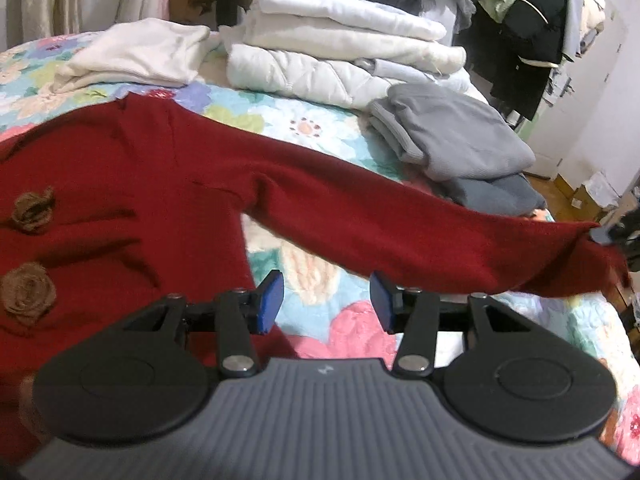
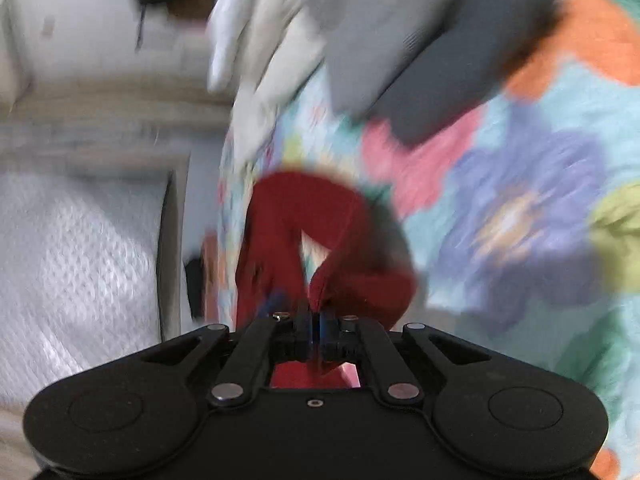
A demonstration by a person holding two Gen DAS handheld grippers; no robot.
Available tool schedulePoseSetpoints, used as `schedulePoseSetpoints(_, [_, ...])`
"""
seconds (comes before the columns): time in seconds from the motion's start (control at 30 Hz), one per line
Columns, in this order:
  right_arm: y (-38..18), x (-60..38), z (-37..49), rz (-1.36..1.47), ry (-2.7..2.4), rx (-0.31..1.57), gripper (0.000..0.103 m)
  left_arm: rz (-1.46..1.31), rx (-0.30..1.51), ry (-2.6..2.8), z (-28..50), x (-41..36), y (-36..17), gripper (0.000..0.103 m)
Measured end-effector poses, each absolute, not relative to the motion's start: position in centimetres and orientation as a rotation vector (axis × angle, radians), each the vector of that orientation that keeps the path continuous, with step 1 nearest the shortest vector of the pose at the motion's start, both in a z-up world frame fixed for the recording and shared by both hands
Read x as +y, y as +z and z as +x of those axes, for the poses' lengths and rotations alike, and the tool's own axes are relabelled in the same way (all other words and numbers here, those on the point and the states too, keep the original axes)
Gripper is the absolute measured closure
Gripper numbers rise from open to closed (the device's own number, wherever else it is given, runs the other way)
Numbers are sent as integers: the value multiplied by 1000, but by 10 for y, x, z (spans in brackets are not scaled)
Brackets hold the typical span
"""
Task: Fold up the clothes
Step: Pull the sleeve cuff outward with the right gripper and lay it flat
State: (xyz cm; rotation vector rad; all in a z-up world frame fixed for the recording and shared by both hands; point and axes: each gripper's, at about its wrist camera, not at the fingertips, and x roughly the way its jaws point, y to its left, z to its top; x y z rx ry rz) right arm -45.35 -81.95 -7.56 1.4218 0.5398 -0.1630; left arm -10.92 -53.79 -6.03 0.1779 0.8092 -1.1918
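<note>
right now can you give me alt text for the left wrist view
A red sweater lies on a floral bedspread, its sleeve stretched out to the right. The open left gripper hovers over it, holding nothing. Behind are folded white clothes and folded grey clothes.

the left wrist view is evenly and softly lit, with no glare seen; only faint shadows are cast under the folded piles toward 1 o'clock. straight lines are bowed by the fisheye toward the rim, and the corners are vignetted black. the right wrist view is heavily smeared by motion blur everywhere except the sharp housing at 6 o'clock.
</note>
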Motion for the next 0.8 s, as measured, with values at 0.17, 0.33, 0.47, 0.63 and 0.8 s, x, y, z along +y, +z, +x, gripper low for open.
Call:
schedulePoseSetpoints(0.17, [-80,-828,-464,1137,-529,767,99,178,818,-1184,-106,-530,-61,53])
schedulePoseSetpoints(0.33, [-66,-801,-451,718,-720,799,96,198,825,-1162,-105,-526,-65,53])
schedulePoseSetpoints(0.47, [-51,-776,-452,428,-934,759,60,193,825,-1153,-106,-516,-65,53])
schedulePoseSetpoints(0.63, [-70,-759,-480,800,-845,629,50,211,812,-1147,-114,-498,-63,49])
schedulePoseSetpoints(0.8, [-107,-750,-459,829,-869,649,56,253,812,-1116,-115,-478,-65,42])
